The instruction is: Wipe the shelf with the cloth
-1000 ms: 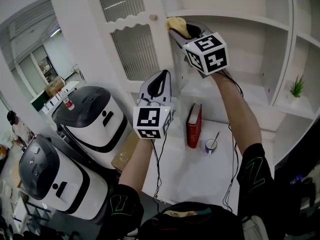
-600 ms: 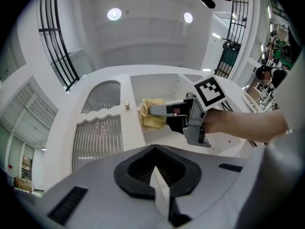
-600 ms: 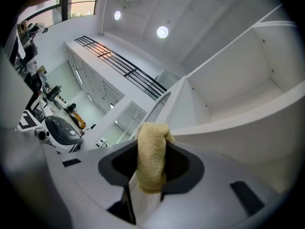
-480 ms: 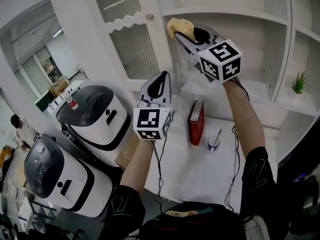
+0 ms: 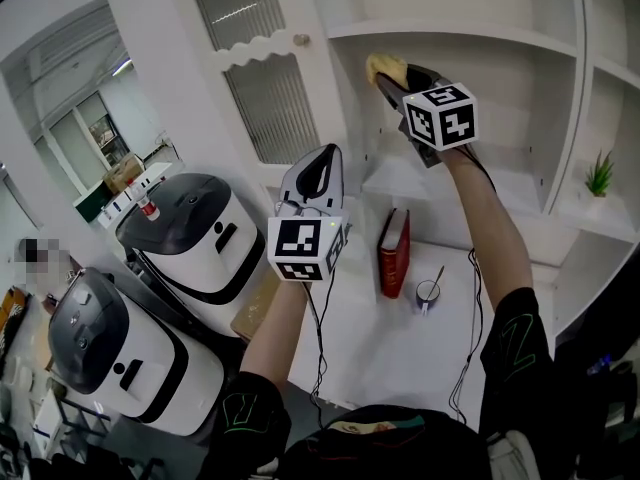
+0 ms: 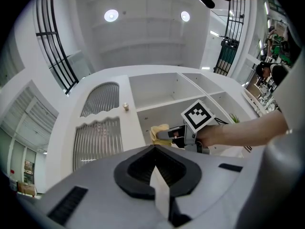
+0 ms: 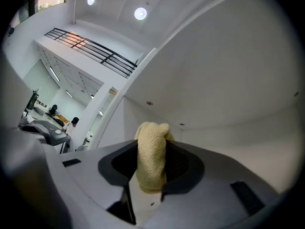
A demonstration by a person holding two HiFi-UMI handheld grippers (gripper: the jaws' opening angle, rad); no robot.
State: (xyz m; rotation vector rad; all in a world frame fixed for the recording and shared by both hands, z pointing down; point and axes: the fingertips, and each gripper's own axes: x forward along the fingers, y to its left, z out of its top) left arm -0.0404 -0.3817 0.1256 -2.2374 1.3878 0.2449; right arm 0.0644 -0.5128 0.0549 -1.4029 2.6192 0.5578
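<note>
Bright, even indoor light fills the white shelf (image 5: 470,34) unit, leaving only soft shadow beneath its upper board. Round ceiling lights (image 6: 111,15) flare to pure white in both gripper views, whose corners fall away to black. Wide-angle lenses bow every straight edge. The yellow cloth (image 7: 152,147) reads crisp, while the right gripper (image 7: 150,171) around it looks soft and smooth.

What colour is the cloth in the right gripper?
Pale yellow. The cloth shows best in the right gripper view.
</note>
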